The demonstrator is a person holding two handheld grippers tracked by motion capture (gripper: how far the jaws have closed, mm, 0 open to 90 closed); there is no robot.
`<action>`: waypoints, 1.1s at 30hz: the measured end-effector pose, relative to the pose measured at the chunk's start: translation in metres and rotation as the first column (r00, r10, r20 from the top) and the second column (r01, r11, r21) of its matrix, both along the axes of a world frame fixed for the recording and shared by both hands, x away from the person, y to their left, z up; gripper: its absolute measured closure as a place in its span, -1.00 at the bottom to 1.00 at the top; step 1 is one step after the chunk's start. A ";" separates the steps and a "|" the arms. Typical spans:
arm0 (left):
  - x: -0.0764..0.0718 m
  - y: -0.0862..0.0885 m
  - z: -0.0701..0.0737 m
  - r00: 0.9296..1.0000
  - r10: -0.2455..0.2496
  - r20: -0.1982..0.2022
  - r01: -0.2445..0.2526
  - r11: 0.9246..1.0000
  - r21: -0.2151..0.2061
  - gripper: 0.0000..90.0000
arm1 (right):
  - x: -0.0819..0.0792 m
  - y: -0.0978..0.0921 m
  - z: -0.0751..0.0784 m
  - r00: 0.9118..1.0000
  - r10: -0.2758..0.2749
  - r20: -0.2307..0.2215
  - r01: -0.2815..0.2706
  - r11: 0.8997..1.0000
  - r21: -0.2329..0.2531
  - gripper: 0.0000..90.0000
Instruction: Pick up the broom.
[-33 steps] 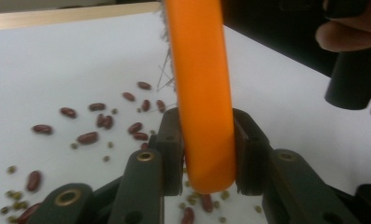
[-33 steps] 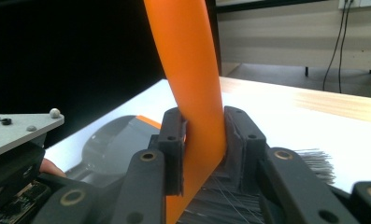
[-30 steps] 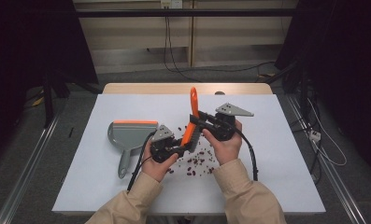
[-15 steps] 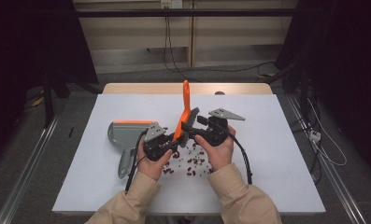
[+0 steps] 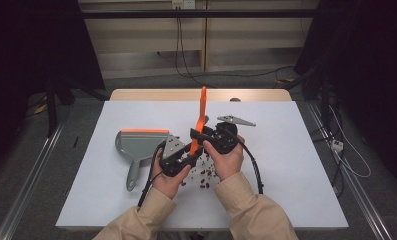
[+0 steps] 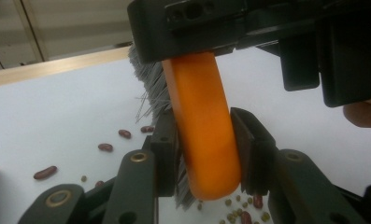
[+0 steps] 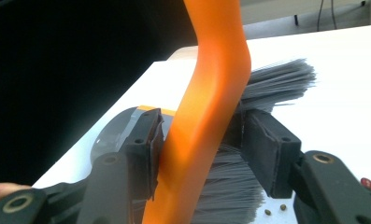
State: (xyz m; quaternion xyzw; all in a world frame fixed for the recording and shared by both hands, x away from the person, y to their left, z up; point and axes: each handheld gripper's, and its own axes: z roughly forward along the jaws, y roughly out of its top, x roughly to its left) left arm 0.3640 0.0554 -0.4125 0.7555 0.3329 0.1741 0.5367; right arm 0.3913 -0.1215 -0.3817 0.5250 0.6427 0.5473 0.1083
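Note:
An orange-handled brush (image 5: 201, 112) with grey bristles stands nearly upright over the middle of the white table (image 5: 296, 165), handle tip pointing away from me. Both grippers hold its lower part. My left gripper (image 5: 187, 153) is shut on the rounded orange end (image 6: 204, 135), one pad on each side. My right gripper (image 5: 204, 139) is shut a little higher on the brush (image 7: 211, 93), one pad on the handle and the other against the bristles. Dark beans (image 5: 204, 173) lie scattered on the table under the hands. A grey dustpan (image 5: 138, 143) with an orange lip lies flat to the left.
Small green and red beans (image 6: 45, 172) dot the white surface near the bristles. The dustpan (image 7: 113, 130) lies just beyond the brush in the right gripper view. A bare wooden strip (image 5: 201, 94) runs along the table's far edge, with cables on the floor behind it.
The brush and both hands have shifted slightly left, and the handle now leans a little to the right. Both grippers stay shut on it.

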 end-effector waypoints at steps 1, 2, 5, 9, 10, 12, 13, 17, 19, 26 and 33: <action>-0.001 0.000 0.001 1.000 0.003 0.008 -0.003 1.000 0.000 0.43 | 0.000 0.001 0.002 1.000 -0.002 0.007 0.002 1.000 -0.004 0.09; -0.001 0.000 0.002 1.000 0.002 0.013 -0.002 1.000 -0.004 0.43 | 0.000 0.002 0.003 1.000 -0.008 0.009 0.008 1.000 -0.005 0.06; -0.006 -0.004 0.006 0.999 -0.011 0.048 0.011 1.000 0.011 0.44 | 0.002 0.006 0.003 1.000 -0.017 -0.006 0.017 1.000 -0.012 -0.05; -0.004 -0.003 0.006 0.999 0.003 0.039 -0.003 1.000 -0.003 0.35 | 0.000 0.009 0.008 1.000 -0.003 0.005 0.003 1.000 -0.022 0.27; -0.003 -0.003 0.005 0.999 0.007 0.053 -0.008 1.000 0.009 0.28 | 0.000 0.008 0.009 1.000 0.012 0.002 -0.012 1.000 -0.010 0.33; -0.001 -0.002 0.004 0.999 0.003 0.042 -0.003 1.000 0.005 0.15 | 0.000 0.008 0.010 1.000 0.030 0.008 -0.030 1.000 -0.003 0.44; 0.000 -0.001 0.003 1.000 -0.004 0.025 0.004 1.000 -0.008 0.08 | 0.001 0.007 0.011 0.999 0.034 0.007 -0.034 0.999 0.006 0.53; 0.001 0.004 0.006 0.999 -0.030 0.013 0.030 0.999 -0.038 -0.01 | 0.005 -0.004 0.012 0.999 0.030 0.030 -0.030 1.000 0.002 0.55; 0.002 0.006 0.006 0.999 -0.039 -0.001 0.039 0.999 -0.036 -0.12 | 0.007 -0.011 0.012 0.999 0.026 0.033 -0.026 1.000 -0.015 0.55; 0.005 0.017 0.010 0.998 -0.065 -0.005 0.065 0.997 -0.050 -0.39 | 0.009 -0.037 0.014 0.997 0.074 0.032 -0.072 0.995 -0.074 0.55; 0.007 0.029 0.015 0.997 -0.077 -0.019 0.075 0.995 -0.064 -0.56 | 0.005 -0.062 0.014 0.995 0.103 0.013 -0.101 0.987 -0.129 0.55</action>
